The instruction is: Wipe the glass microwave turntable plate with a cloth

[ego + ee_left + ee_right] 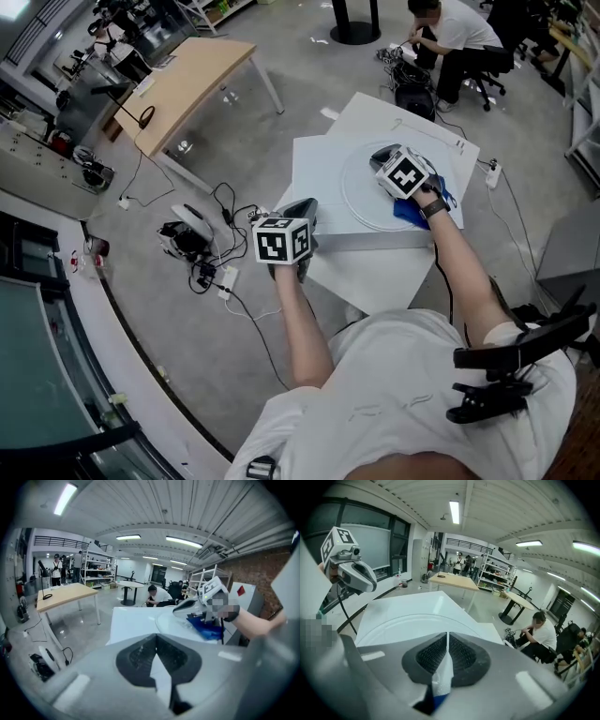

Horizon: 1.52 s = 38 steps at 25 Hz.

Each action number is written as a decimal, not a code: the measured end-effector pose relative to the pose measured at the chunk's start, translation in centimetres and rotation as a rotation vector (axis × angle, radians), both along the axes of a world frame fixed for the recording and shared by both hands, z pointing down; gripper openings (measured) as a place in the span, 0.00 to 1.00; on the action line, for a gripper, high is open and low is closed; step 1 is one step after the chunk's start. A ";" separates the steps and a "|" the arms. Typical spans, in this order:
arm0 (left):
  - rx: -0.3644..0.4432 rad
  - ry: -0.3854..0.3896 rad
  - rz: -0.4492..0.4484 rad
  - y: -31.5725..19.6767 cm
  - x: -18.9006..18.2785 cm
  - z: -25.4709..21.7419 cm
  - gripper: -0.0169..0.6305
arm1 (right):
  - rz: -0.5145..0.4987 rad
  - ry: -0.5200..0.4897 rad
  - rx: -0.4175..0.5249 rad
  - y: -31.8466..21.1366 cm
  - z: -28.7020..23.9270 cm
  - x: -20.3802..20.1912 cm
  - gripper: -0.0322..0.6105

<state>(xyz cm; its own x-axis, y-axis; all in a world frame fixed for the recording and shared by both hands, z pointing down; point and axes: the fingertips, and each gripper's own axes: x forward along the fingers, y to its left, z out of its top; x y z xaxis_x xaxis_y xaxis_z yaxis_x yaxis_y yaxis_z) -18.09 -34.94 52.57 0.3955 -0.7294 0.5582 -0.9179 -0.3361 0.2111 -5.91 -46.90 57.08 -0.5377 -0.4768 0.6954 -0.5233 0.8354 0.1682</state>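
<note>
Left gripper (303,206) is nearest, at the near corner of the white table (319,159), jaws together at the tips, nothing clamped that I can see. Cube faces on both grippers carry black-and-white square markers, no readable text. Cables (211,267) lie tangled on the floor just left of it. Right gripper (377,154) sits over the glass plate (361,202), which lies flat on the table; jaws clamped on the cloth (411,214), whose blue bulk trails onto the plate's right rim. Further out: wooden desk (192,75), seated person (459,33).
</note>
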 end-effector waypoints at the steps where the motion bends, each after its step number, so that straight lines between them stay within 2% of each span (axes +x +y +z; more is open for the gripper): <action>1: 0.000 0.000 0.002 0.0 0.1 0.1 0.03 | 0.022 -0.007 -0.002 -0.2 0.0 0.9 0.08; 6: -0.005 0.001 0.039 -0.4 1.2 0.5 0.03 | 0.126 -0.040 0.027 -1.5 -0.6 5.2 0.06; 11: -0.013 -0.002 0.084 -0.6 2.9 0.8 0.03 | 0.160 -0.161 0.042 -1.4 -2.3 8.0 0.07; 13: -0.015 -0.002 0.097 -0.6 3.6 0.7 0.03 | 0.119 -0.194 0.024 0.3 -3.5 8.8 0.17; 16: -0.014 0.001 0.105 -0.5 3.8 1.0 0.03 | 0.008 -0.181 -0.054 4.1 -3.5 9.9 0.34; 18: -0.019 0.003 0.107 -0.4 3.7 1.4 0.03 | -0.044 -0.133 -0.105 6.6 -2.6 10.8 0.41; 21: -0.028 0.003 0.116 -0.2 4.0 1.6 0.03 | -0.067 -0.018 -0.150 8.4 -0.1 12.2 0.54; 24: -0.030 0.004 0.127 -0.1 4.2 1.8 0.03 | -0.049 0.050 -0.171 8.8 2.3 12.3 0.53; 27: -0.029 0.002 0.125 0.0 4.3 1.9 0.03 | -0.071 0.044 -0.208 9.7 3.0 11.4 0.32; 29: -0.028 0.002 0.118 0.1 4.2 1.8 0.03 | -0.092 0.057 -0.219 10.0 2.7 11.0 0.23; 31: -0.028 0.000 0.111 0.3 4.0 1.5 0.03 | -0.101 0.041 -0.206 10.0 1.1 10.4 0.21; 34: -0.027 0.000 0.091 0.4 2.9 1.3 0.03 | -0.125 -0.067 -0.143 9.0 -2.5 7.3 0.20; 38: -0.026 -0.001 0.062 0.5 2.0 1.2 0.03 | -0.244 -0.092 -0.097 7.5 -3.1 0.9 0.21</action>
